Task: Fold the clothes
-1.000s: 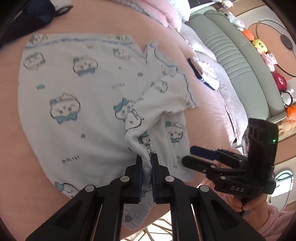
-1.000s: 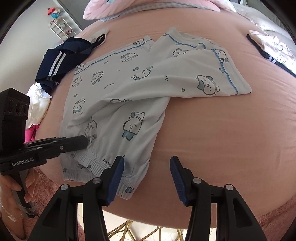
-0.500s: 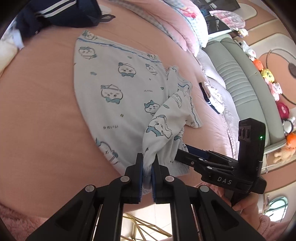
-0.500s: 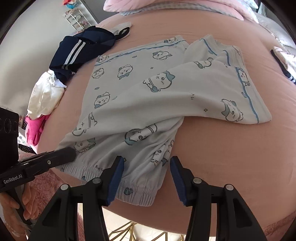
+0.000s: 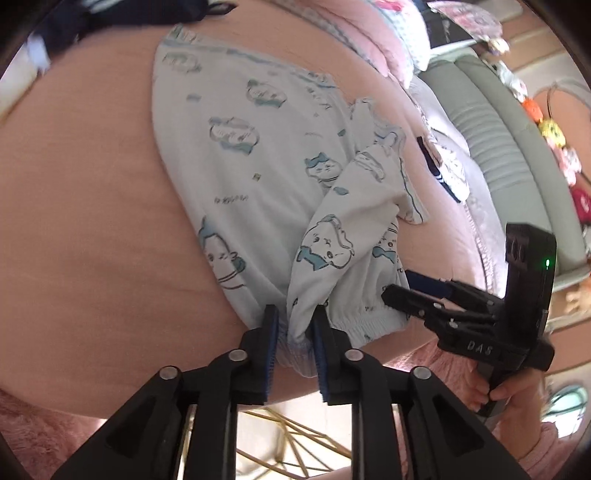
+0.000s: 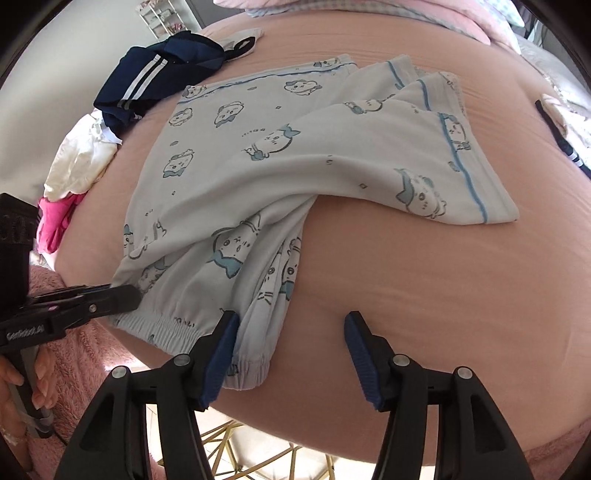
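White pyjama trousers with blue cat prints (image 6: 266, 162) lie on the pink bed (image 6: 406, 266), one leg laid across the other, cuffs at the near edge. In the left wrist view the trousers (image 5: 236, 177) have a bunched cuff lying between the parted fingers of my left gripper (image 5: 291, 325), which is open. My right gripper (image 6: 290, 339) is open at the bed's near edge, its left finger (image 6: 221, 343) beside the right cuff. My left gripper also shows in the right wrist view (image 6: 122, 293), by the left cuff. My right gripper also shows in the left wrist view (image 5: 399, 288).
A navy striped garment (image 6: 162, 74) and white and pink clothes (image 6: 77, 166) lie at the bed's left. Another folded garment (image 6: 557, 125) lies at the right edge. Pillows (image 5: 376, 33) are at the far end; a grey-green sofa (image 5: 517, 140) stands beyond.
My left gripper has drawn the trouser leg back towards the near bed edge and its jaws have opened, letting the cuff go. The right gripper stayed open near the right cuff.
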### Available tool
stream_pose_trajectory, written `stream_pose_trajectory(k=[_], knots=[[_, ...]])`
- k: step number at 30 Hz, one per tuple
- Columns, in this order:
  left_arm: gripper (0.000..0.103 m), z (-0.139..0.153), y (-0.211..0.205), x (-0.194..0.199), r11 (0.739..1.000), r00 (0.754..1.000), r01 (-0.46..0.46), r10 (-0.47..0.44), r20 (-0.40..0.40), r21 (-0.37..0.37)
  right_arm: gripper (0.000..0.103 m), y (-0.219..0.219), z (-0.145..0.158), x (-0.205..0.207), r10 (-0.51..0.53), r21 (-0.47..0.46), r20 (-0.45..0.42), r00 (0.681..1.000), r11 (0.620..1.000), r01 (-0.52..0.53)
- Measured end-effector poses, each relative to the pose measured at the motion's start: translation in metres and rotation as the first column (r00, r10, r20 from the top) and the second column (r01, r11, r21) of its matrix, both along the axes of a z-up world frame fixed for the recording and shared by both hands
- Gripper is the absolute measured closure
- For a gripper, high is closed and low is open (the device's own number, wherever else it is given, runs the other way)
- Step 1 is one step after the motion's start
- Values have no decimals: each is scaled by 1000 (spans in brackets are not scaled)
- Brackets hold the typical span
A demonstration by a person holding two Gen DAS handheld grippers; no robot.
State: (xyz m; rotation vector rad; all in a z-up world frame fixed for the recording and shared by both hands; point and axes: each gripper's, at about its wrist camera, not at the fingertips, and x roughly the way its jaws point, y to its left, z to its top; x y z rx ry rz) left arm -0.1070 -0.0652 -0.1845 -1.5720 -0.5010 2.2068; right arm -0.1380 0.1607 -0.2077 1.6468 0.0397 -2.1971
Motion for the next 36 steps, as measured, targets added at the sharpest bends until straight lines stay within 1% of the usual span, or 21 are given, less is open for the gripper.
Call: stream_pose_trajectory(k=[2, 3, 4, 5, 6, 9, 10, 14, 16, 18, 20, 21, 22, 23, 24, 26, 27, 29, 31, 33, 36], knots=[[85, 18, 3, 5, 997, 996, 0, -6, -85, -74, 46, 4, 11, 0, -30, -9, -43, 999, 1000, 29], [86, 25, 5, 6, 996, 993, 9, -20, -118, -90, 46, 7, 16, 1, -43, -29, -61, 997, 999, 41], [86, 29, 8, 6, 996, 989, 32, -44, -140, -88, 46, 8, 20, 1, -51, -67, -67, 996, 997, 46], [86, 29, 12, 5, 994, 987, 51, -65, -148, -95, 46, 9, 22, 1, -59, -106, -65, 996, 993, 52], [86, 23, 17, 3, 991, 987, 66, -81, -136, -112, 44, 11, 23, 0, -69, -128, -62, 996, 990, 60], [86, 6, 31, -3, 979, 988, 108, -124, -89, -173, 44, 28, 25, -3, -111, -126, -57, 992, 987, 103], [85, 0, 30, -4, 975, 991, 105, -120, -66, -196, 45, 33, 26, -4, -125, -125, -56, 991, 985, 117], [85, -3, 14, -2, 980, 997, 55, -63, -36, -192, 46, 55, 28, -8, -180, -121, -50, 982, 978, 173], [85, 8, 14, -4, 983, 997, 36, -46, -55, -179, 46, 66, 30, -10, -208, -118, -47, 977, 972, 201], [85, 23, 22, -6, 985, 993, 54, -70, -94, -163, 45, 77, 31, -12, -235, -116, -44, 971, 967, 229], [84, 37, 42, -14, 981, 982, 111, -134, -133, -162, 45, 95, 32, -22, -282, -112, -45, 958, 955, 276], [83, 42, 56, -19, 974, 972, 151, -178, -153, -172, 45, 104, 32, -29, -309, -103, -46, 950, 947, 304], [80, 46, 72, -25, 964, 960, 185, -219, -172, -192, 45, 112, 31, -37, -331, -78, -43, 943, 942, 327], [74, 48, 89, -32, 952, 947, 219, -260, -188, -213, 45, 119, 28, -46, -350, -52, -36, 936, 936, 348], [71, 49, 106, -41, 939, 933, 251, -299, -199, -234, 45, 127, 25, -54, -366, -38, -27, 930, 930, 365], [56, 45, 138, -54, 920, 909, 300, -356, -216, -253, 45, 143, 20, -67, -377, -43, -11, 926, 926, 376], [54, 42, 153, -60, 911, 897, 321, -380, -224, -259, 45, 151, 19, -73, -376, -46, -8, 927, 926, 375], [53, 36, 181, -71, 894, 876, 359, -422, -234, -270, 45, 159, 16, -80, -362, -48, -14, 932, 931, 361], [53, 23, 206, -80, 881, 868, 381, -446, -219, -281, 45, 163, 13, -81, -343, -71, -12, 939, 937, 342], [53, 10, 230, -87, 868, 863, 398, -464, -200, -297, 45, 167, 12, -79, -342, -92, -8, 940, 936, 339], [53, -4, 251, -93, 854, 862, 400, -474, -180, -333, 45, 179, 12, -79, -372, -131, 25, 928, 919, 372]])
